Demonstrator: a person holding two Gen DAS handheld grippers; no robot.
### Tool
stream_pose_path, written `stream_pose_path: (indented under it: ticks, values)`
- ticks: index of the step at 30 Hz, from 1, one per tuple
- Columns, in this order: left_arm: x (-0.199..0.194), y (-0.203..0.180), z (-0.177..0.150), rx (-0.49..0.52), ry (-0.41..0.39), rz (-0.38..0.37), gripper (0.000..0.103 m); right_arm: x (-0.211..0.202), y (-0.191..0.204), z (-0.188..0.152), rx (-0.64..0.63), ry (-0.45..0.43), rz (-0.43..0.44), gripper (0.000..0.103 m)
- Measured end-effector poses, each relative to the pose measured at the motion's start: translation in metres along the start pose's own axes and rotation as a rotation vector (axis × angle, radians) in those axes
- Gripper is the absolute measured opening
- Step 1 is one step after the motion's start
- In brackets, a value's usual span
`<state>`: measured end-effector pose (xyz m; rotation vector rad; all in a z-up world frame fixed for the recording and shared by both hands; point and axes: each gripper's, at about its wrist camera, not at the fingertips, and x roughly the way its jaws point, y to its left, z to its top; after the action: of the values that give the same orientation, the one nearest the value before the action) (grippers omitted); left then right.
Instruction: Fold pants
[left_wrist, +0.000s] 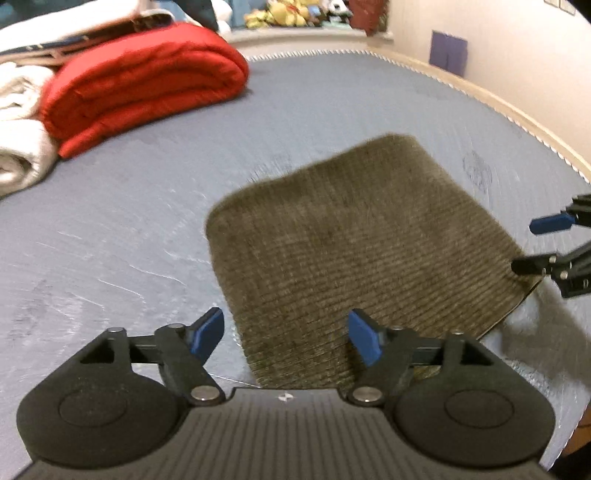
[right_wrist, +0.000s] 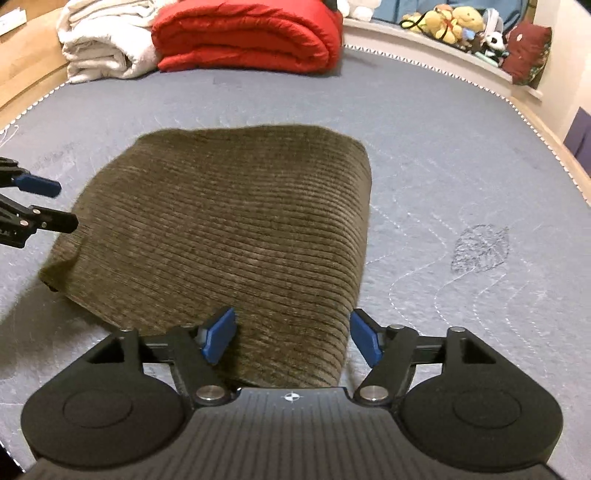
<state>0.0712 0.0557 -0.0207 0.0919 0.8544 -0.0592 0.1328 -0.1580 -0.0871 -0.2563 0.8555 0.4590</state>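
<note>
The pants (left_wrist: 351, 251) are olive-brown corduroy, folded into a thick rectangle that lies flat on the grey mattress (left_wrist: 110, 229). My left gripper (left_wrist: 286, 334) stands open over the rectangle's near left corner, its blue pads clear of the cloth. In the right wrist view the same pants (right_wrist: 229, 229) fill the middle. My right gripper (right_wrist: 291, 336) is open above their near right edge, with nothing pressed between its pads. Each gripper also shows in the other's view: the right gripper (left_wrist: 537, 243) open at the pants' right side, the left gripper (right_wrist: 59, 205) open at their left side.
A folded red blanket (right_wrist: 247, 37) and a pile of white towels (right_wrist: 103, 40) lie at the far end of the mattress. Plush toys (right_wrist: 450, 22) sit on a ledge behind. A wall and the mattress's trimmed edge (left_wrist: 517, 114) run along the right.
</note>
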Motion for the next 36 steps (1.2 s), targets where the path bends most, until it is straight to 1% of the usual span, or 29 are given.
stream_pose_path:
  ticks: [2,5,7,9,10,11,12,13,14,15,18,19,21,22,23,24,25,26,27,28,29,31,33,36]
  values:
    - [-0.021,-0.002,0.000,-0.024,-0.041,0.025,0.084,-0.011,0.007,0.001,-0.007,-0.014,-0.011,0.073]
    - [-0.058,-0.004,0.001,-0.095,-0.132,0.086,0.084,-0.028,0.019,0.001,-0.004,-0.036,-0.018,0.073]
    - [-0.083,-0.004,0.003,-0.142,-0.182,0.097,0.084,-0.044,0.028,0.004,0.011,-0.064,-0.020,0.074]
    - [-0.104,-0.005,0.005,-0.186,-0.215,0.122,0.085,-0.061,0.038,0.010,0.029,-0.095,-0.031,0.082]
    - [-0.113,-0.006,0.005,-0.203,-0.228,0.130,0.087,-0.071,0.042,0.014,0.038,-0.111,-0.046,0.084]
    - [-0.121,-0.007,0.004,-0.216,-0.234,0.126,0.091,-0.082,0.046,0.018,0.056,-0.135,-0.063,0.085]
    - [-0.126,-0.008,0.002,-0.239,-0.231,0.106,0.099,-0.095,0.049,0.020,0.082,-0.164,-0.066,0.088]
    - [-0.130,-0.009,-0.001,-0.265,-0.223,0.081,0.103,-0.107,0.051,0.021,0.108,-0.193,-0.057,0.090]
    - [-0.133,-0.011,-0.006,-0.291,-0.220,0.060,0.103,-0.115,0.051,0.020,0.128,-0.214,-0.051,0.093]
    - [-0.133,-0.016,-0.011,-0.301,-0.219,0.055,0.103,-0.125,0.051,0.018,0.152,-0.242,-0.054,0.095]
    - [-0.125,-0.036,-0.034,-0.274,-0.245,0.086,0.103,-0.138,0.050,0.003,0.196,-0.307,-0.086,0.098]
    - [-0.115,-0.044,-0.042,-0.259,-0.230,0.111,0.103,-0.137,0.049,-0.003,0.208,-0.323,-0.109,0.098]
    - [-0.093,-0.055,-0.050,-0.261,-0.104,0.144,0.103,-0.127,0.046,-0.018,0.243,-0.344,-0.153,0.099]
    - [-0.085,-0.056,-0.053,-0.282,-0.066,0.122,0.103,-0.118,0.043,-0.026,0.264,-0.343,-0.164,0.099]
    - [-0.079,-0.058,-0.055,-0.293,-0.055,0.094,0.103,-0.103,0.040,-0.033,0.287,-0.301,-0.172,0.099]
    - [-0.074,-0.059,-0.056,-0.285,-0.051,0.101,0.103,-0.091,0.038,-0.036,0.304,-0.236,-0.179,0.097]
    - [-0.069,-0.062,-0.055,-0.267,-0.041,0.133,0.103,-0.083,0.036,-0.037,0.320,-0.194,-0.179,0.096]
    - [-0.064,-0.063,-0.055,-0.260,-0.029,0.155,0.103,-0.078,0.034,-0.036,0.328,-0.188,-0.159,0.096]
    - [-0.061,-0.062,-0.053,-0.271,-0.012,0.156,0.103,-0.076,0.034,-0.035,0.314,-0.196,-0.139,0.097]
    - [-0.059,-0.060,-0.052,-0.292,-0.005,0.143,0.103,-0.073,0.035,-0.033,0.282,-0.199,-0.138,0.097]
    - [-0.058,-0.057,-0.051,-0.314,-0.004,0.132,0.103,-0.070,0.037,-0.033,0.262,-0.198,-0.151,0.098]
    - [-0.059,-0.055,-0.048,-0.332,-0.008,0.126,0.103,-0.063,0.037,-0.033,0.255,-0.169,-0.179,0.099]
    - [-0.061,-0.055,-0.049,-0.340,-0.020,0.116,0.103,-0.057,0.035,-0.031,0.285,-0.133,-0.154,0.099]
    - [-0.057,-0.057,-0.048,-0.330,-0.024,0.109,0.103,-0.053,0.042,-0.030,0.273,-0.127,-0.133,0.100]
